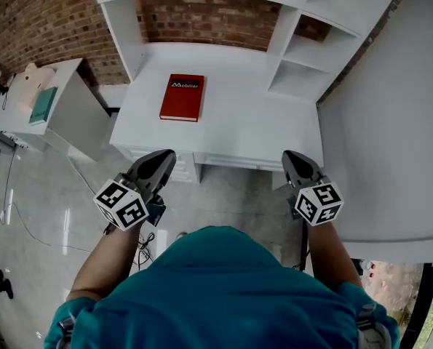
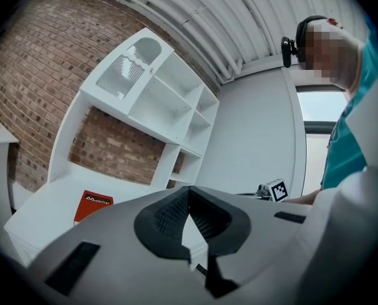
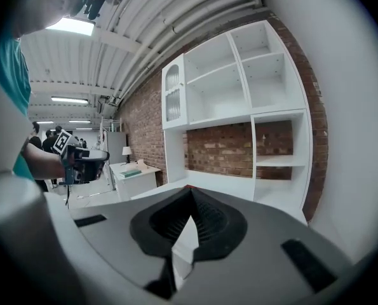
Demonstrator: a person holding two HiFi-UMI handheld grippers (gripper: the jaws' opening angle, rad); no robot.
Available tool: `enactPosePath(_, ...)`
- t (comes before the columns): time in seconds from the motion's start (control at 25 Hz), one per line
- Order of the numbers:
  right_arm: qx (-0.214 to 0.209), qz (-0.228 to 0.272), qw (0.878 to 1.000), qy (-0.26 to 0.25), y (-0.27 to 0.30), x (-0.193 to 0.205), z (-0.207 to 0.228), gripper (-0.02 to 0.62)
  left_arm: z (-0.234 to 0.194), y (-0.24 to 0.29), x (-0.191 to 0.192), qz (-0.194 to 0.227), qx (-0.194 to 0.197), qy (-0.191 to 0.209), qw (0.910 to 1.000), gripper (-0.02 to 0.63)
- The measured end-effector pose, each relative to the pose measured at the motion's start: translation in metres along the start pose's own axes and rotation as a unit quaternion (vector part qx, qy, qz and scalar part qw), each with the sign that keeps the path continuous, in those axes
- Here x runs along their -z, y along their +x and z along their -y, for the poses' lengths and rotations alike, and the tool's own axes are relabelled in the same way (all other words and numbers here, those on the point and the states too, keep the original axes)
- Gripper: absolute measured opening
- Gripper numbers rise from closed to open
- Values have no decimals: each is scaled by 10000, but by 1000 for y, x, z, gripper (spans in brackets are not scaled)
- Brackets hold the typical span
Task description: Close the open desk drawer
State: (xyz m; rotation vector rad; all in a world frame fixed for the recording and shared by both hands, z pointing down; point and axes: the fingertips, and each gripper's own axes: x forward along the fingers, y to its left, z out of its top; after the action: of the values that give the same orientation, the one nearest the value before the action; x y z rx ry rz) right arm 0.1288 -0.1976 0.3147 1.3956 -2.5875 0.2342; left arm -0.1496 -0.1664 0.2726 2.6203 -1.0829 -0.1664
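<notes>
Left gripper (image 1: 165, 155): at 9 o'clock, jaws pressed together, holding nothing.
Right gripper (image 1: 292, 155): at 3 o'clock, jaws pressed together, empty.
Drawer: white desk drawer (image 1: 181, 169) just beside the left gripper, maybe sticking out a little.
Book: flat red book (image 1: 182, 97) on the white wooden desk (image 1: 260, 126), at 11 o'clock.

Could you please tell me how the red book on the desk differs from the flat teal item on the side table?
The red book bears white print on its cover; the teal item shows no print I can make out. The red book lies alone on the desk; the teal item lies beside a pale object on the side table. Both lie flat.
</notes>
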Motion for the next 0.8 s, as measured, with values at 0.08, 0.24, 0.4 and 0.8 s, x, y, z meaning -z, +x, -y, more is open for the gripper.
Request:
enactPosePath(0.08,-82,103,9999,-108,-3,-17,-4,21,2,0,-11,56,1,47,10000,15)
enactPosePath(0.24,-239,250,9990,-269,-8,-40,-14,21,4,1,-30,167,-14,70,9998,15)
enactPosePath(0.4,-323,401,9984,-214,-11,-58,-16,21,9,3,-46,236,11,170,9996,15)
enactPosePath(0.8,-398,551,9977,-77,-16,-65,-16,21,14,2,-61,299,-27,466,9985,15)
